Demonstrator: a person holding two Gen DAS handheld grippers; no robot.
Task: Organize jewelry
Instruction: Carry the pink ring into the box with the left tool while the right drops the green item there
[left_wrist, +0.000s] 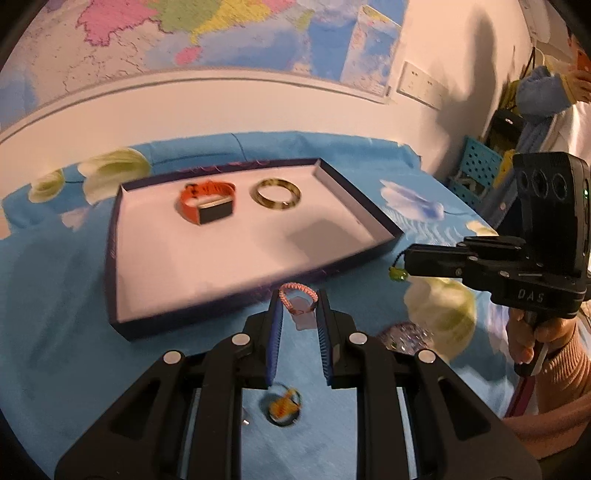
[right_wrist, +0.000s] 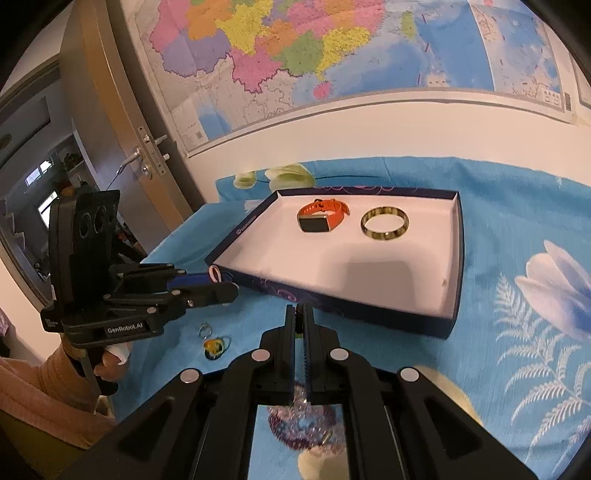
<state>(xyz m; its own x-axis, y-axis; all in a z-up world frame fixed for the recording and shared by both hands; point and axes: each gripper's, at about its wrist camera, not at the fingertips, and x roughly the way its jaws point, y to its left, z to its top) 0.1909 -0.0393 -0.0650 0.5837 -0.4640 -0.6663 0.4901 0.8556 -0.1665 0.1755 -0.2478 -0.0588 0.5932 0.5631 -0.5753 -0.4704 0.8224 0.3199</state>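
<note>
My left gripper (left_wrist: 298, 301) is clamped on a pink braided cord bracelet (left_wrist: 297, 298), its blue-ribbed pads pinching the loop from both sides just short of the near wall of the shallow dark-blue cardboard tray with a white floor (left_wrist: 122, 258). My right gripper (right_wrist: 300, 314) has its jaws pressed together; in the left wrist view a small green bead charm on a thin cord (left_wrist: 397, 273) hangs from its tip, so it grips that cord. Inside the tray lie an orange-strapped square-faced watch (right_wrist: 320, 218) and, just beside it, a mottled olive-yellow bangle (right_wrist: 385, 223), apart from each other.

Below my left fingers a small ring with an orange ornament (left_wrist: 283, 406) lies blurred on the cloth; I cannot make out its detail. A sparkly clear beaded piece (right_wrist: 303, 424) sits under my right gripper, half hidden by the black frame.

The surface is a blue cloth printed with pale flowers (right_wrist: 517, 229). A coloured wall map (right_wrist: 295, 48) hangs behind, and a wooden door with a metal handle (right_wrist: 133, 155) stands to the left.
</note>
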